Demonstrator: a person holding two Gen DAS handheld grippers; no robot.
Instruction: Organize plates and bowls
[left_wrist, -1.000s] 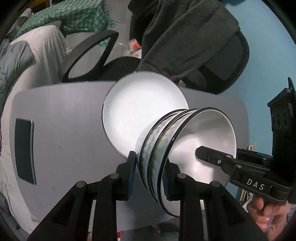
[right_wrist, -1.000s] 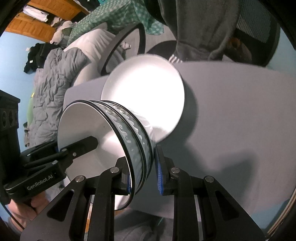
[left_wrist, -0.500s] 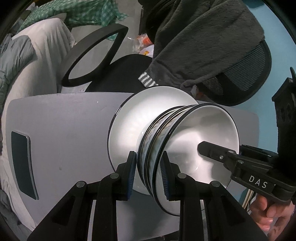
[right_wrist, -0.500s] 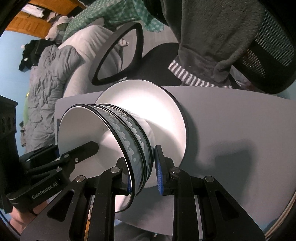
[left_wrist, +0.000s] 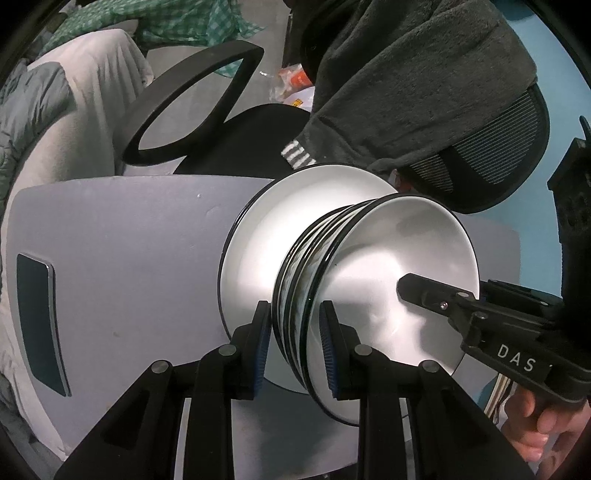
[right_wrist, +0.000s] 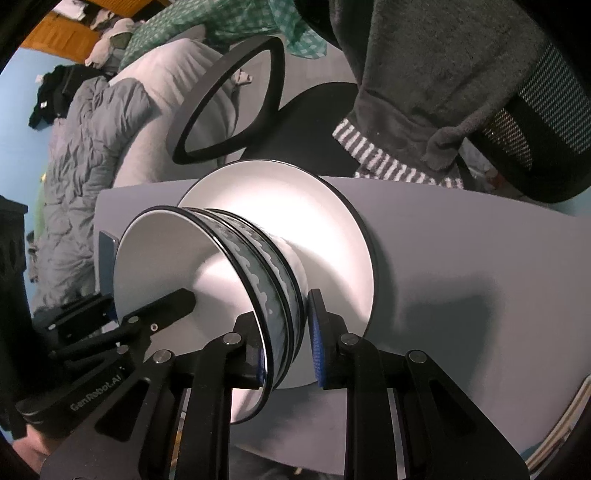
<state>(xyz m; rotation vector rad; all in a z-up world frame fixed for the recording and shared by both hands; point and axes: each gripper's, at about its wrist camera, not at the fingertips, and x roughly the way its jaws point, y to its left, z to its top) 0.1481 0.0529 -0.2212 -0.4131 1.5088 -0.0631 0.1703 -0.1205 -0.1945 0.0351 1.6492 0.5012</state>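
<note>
Glossy white glazed ceramic bowls (left_wrist: 388, 280) with black rims and a blue wave band, smooth glossy white plate (right_wrist: 295, 206), matt grey table (left_wrist: 122, 258), matt black plastic gripper fingers (left_wrist: 258, 343) with ribbed blue pads, fuzzy dark fleece (left_wrist: 406, 81) at twelve o'clock, black mesh chair back (left_wrist: 491, 147)

"DAS" is printed in white on the right gripper (left_wrist: 417, 291), as seen from the left wrist cam. "GenRobot.AI" is printed on the left gripper (right_wrist: 177, 301), seen from the right wrist cam.
</note>
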